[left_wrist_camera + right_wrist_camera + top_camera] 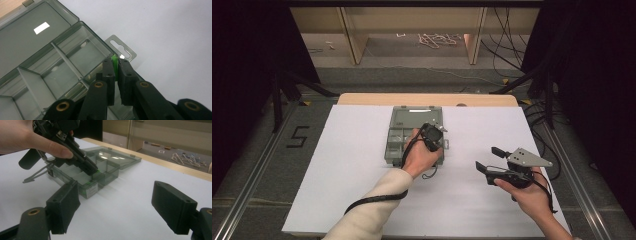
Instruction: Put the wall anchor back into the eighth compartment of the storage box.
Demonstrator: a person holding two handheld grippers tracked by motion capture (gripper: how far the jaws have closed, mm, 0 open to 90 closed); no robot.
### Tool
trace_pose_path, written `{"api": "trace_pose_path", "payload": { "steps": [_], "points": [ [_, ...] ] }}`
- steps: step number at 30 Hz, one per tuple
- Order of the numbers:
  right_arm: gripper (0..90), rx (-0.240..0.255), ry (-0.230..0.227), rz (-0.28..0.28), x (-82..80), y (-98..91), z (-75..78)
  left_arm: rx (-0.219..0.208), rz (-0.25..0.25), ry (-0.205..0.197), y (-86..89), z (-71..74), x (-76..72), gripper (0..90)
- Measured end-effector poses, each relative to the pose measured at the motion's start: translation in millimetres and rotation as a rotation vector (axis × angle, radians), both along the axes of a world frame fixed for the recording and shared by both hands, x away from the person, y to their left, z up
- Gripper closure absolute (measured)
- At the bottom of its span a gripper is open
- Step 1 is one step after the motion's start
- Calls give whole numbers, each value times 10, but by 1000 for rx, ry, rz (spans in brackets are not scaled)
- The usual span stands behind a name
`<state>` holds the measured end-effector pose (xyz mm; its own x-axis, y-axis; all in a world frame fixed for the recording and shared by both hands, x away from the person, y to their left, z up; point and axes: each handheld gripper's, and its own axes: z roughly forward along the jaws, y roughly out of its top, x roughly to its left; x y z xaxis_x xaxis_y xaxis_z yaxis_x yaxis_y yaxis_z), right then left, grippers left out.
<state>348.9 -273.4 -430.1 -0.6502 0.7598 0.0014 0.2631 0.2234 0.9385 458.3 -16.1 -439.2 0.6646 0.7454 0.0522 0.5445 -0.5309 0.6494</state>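
Observation:
A translucent grey compartment box (398, 141) lies open on the white table sheet (352, 165), its lid (414, 116) folded back flat. My left gripper (437, 145) points down at the box's right side, near its hanger tab (122, 48). In the left gripper view its jaws (115, 61) are shut on a small thin green piece (114, 68) above a compartment at the box's rim. The right gripper view shows that gripper (93, 172) from the side, tips at the box (110, 172). My right gripper (488, 158) is held to the right of the box, open, nothing between its fingers (65, 205).
A white label (91, 191) sits on the box's near wall. The wooden table edge (427, 99) runs behind the sheet. Beyond it the floor holds cables (507, 60) and a rope pile (437, 39). Dark curtains flank both sides.

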Motion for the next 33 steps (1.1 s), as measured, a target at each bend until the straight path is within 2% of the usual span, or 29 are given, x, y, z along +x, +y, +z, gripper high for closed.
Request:
{"api": "trace_pose_path", "payload": {
  "steps": [2,3,4,6,7,10,11,12,15,17,20,23,24,25,26,27,28,29,30,31,32,33],
  "points": [
    [225,-1,-2,1,-1,0,2,1,3,15,3,7,0,837],
    [225,0,-4,0,-1,1,3,-15,11,1,3,-7,-4,827],
    [225,-3,-16,0,6,-1,2,-14,5,16,12,1,-3,805],
    [225,-1,-2,1,-1,0,1,-23,12,11,21,-5,-21,759],
    [225,-1,-1,0,-1,0,0,-34,11,2,35,-4,-35,739],
    [225,1,3,2,-1,-2,2,-81,3,-25,82,20,-80,603],
    [224,-5,-15,1,10,-8,0,-95,-5,-33,107,35,-100,574],
    [224,-4,-14,2,10,-9,-1,-104,-12,-57,129,45,-124,524],
    [224,-5,-13,2,12,-9,-2,-79,-65,-114,219,87,-181,415],
    [224,-2,-15,6,16,-7,-5,-109,-47,-135,272,97,-236,343],
    [223,1,-16,4,17,-4,-9,-129,-34,-154,376,119,-291,226],
    [223,-2,-12,4,17,-9,-7,-152,-14,-168,515,142,-353,205],
    [223,-15,-3,-5,6,-17,2,-142,-26,-167,562,150,-360,205],
    [223,-1,-12,4,17,-9,-7,-149,-3,-174,607,149,-396,204],
    [223,-2,-12,4,17,-9,-7,-146,-14,-180,651,147,-405,203],
    [223,-1,-12,3,17,-9,-7,-157,0,-184,702,138,-432,202],
    [223,-9,-6,-2,11,-12,-3,-140,-10,-180,752,144,-444,202],
    [223,-23,14,-3,-1,-20,8,-144,-8,-185,804,135,-464,201],
    [223,-21,27,-3,-8,-17,10,-162,7,-183,846,121,-489,201],
    [222,12,6,5,10,5,-13,-154,1,-181,906,118,-508,201],
    [222,-22,26,-3,-8,-16,10,-162,15,-178,953,108,-532,201],
    [223,-21,27,-3,-8,-16,11,-159,11,-188,1026,98,-551,202]
  ]
}}
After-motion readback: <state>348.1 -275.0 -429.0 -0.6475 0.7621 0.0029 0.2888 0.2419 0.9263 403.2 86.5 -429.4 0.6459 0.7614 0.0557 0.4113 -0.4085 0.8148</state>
